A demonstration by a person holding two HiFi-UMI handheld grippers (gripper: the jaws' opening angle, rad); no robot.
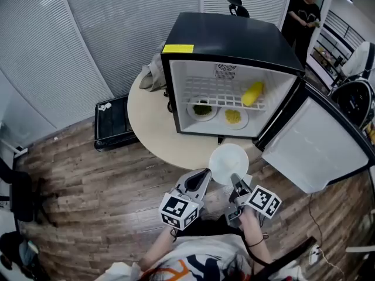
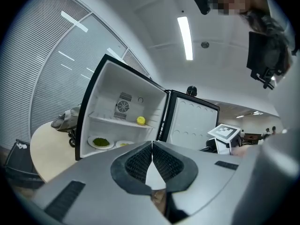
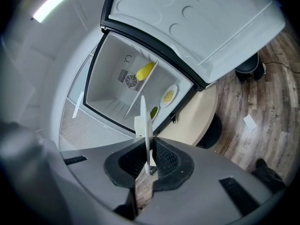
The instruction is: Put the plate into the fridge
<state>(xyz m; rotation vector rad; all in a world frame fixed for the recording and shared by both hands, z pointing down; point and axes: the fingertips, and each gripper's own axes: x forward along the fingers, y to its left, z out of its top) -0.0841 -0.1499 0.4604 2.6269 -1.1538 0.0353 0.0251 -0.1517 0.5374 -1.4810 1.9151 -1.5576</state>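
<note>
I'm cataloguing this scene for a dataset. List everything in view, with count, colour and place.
mini fridge: one, black outside, white inside, on the table, door open
round table: one, beige, under the fridge
empty plate: one, white, held in front of the fridge
plate of green food: one, white, on the fridge floor
plate of yellow food: one, white, beside it on the fridge floor
yellow item: one, on the wire shelf, perhaps a corn cob
grey bag: one, on the table beside the fridge
black case: one, on the wood floor by the table
person: one, black clothes, in the background
left gripper: grey, shut, empty
right gripper: grey, shut on the empty plate's rim
</note>
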